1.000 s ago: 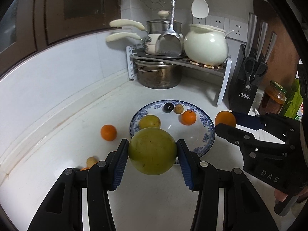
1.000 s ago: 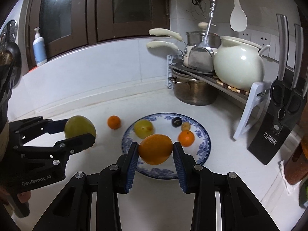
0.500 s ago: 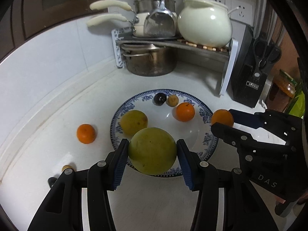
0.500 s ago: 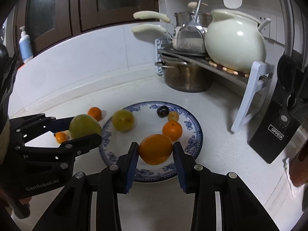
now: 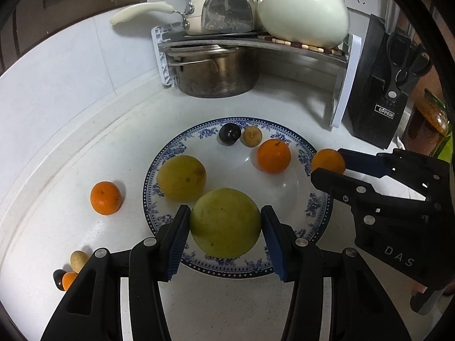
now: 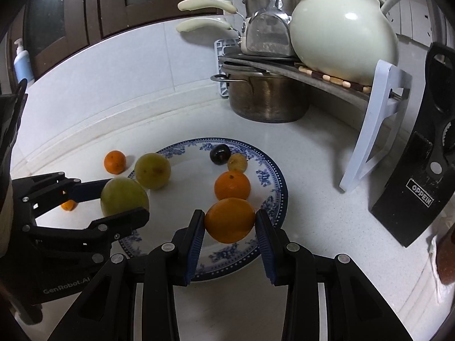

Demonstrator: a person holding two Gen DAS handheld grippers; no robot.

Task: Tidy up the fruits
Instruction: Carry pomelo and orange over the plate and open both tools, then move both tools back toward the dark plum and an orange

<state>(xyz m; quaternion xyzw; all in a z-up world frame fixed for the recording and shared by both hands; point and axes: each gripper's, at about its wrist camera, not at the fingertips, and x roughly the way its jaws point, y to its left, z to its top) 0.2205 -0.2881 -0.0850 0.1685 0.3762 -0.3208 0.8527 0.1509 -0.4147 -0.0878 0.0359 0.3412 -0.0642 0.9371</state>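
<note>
White kitchen counter [image 5: 85,130], blue-patterned plate [image 5: 321,221] mid-frame holding four fruits. Left gripper [image 5: 224,228] clamps green fruit [image 5: 224,221] over plate's lower edge; right gripper [image 6: 229,224] clamps orange [image 6: 229,219]. Four small fruits lower left.

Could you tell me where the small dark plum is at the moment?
The dark plum lies on the far side of the blue-patterned plate, touching a small yellow fruit to its right, in front of the steel pot.

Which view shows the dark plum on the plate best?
Left wrist: the dark plum sits unobstructed, stem dimple visible, beside the small yellow fruit. Right wrist shows it too, but dimmer and with less detail.
</note>
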